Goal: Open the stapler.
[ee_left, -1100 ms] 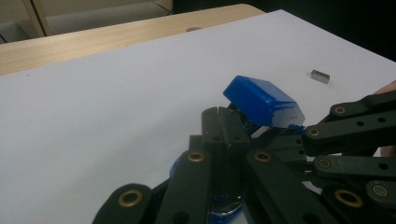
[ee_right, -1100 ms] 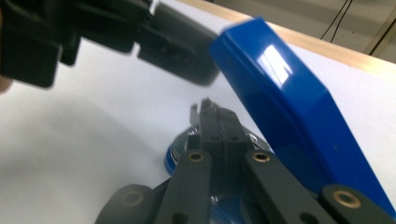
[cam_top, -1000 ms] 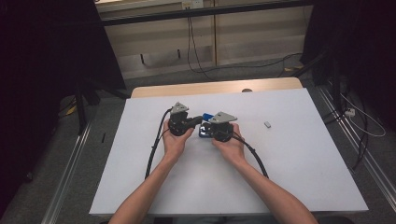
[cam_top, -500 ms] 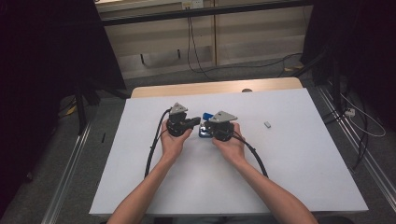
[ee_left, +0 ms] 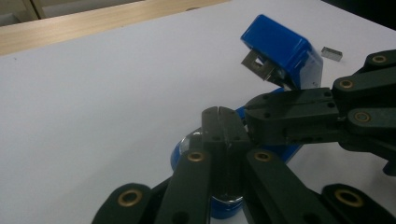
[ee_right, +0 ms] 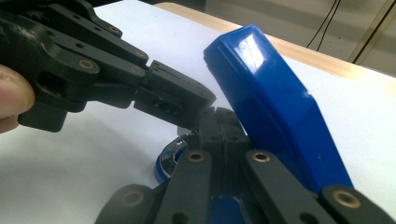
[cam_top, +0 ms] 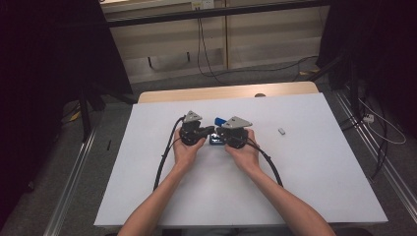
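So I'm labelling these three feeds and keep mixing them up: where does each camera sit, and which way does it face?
High view: above the person's side of the white table, facing forward and down; both forearms, left claw, right claw.
Left claw view: rides the left claw, looking along its shut jaws at the opened blue stapler; the right claw comes in from the right.
Right claw view: rides the right claw; stapler lid close; a fingertip at the left edge.
Shared: both claw views show the stapler and the other claw.
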Available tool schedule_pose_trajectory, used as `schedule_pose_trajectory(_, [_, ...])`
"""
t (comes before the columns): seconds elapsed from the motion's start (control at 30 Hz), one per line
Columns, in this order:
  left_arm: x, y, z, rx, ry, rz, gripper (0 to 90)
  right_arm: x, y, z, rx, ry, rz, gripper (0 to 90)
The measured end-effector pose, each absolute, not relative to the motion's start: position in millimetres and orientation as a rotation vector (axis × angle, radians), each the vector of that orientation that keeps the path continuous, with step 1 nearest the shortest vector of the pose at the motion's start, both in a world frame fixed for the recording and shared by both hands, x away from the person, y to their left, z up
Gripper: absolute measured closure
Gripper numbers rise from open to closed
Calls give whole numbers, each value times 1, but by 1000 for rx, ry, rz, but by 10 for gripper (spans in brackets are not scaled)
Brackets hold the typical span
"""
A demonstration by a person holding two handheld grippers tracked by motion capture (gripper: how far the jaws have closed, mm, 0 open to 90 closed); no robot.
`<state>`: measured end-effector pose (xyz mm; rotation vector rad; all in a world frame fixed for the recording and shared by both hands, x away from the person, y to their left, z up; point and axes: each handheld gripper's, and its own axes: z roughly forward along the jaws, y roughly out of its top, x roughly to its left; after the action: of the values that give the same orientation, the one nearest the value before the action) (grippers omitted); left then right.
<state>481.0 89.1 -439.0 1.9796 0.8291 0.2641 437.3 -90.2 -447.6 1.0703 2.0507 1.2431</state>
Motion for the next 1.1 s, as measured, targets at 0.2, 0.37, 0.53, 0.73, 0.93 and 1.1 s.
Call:
schedule_pose_trajectory(0.2, [479,88,-441,1997,828,290,900,438,-89,-449,1078,2049,1245,900])
schedule_pose_trajectory(0.37, [479,89,-444,1997,826,297,900,438,-88,-451,1079,2051,1241,900])
schedule_pose_trajectory(0.53, [479,91,-448,1985,828,296,900,438,-86,-452,1078,2048,1234,900])
schedule_pose_trajectory(0.73, [478,90,-447,1995,816,312,900,441,-82,-452,1080,2025,1237,900])
schedule_pose_trajectory(0.93, [479,91,-448,1990,810,295,900,441,-82,-449,1087,2004,1227,900])
schedule_pose_trajectory(1.1, [482,92,-447,1996,814,272,900,441,-84,-446,1092,2004,1226,900])
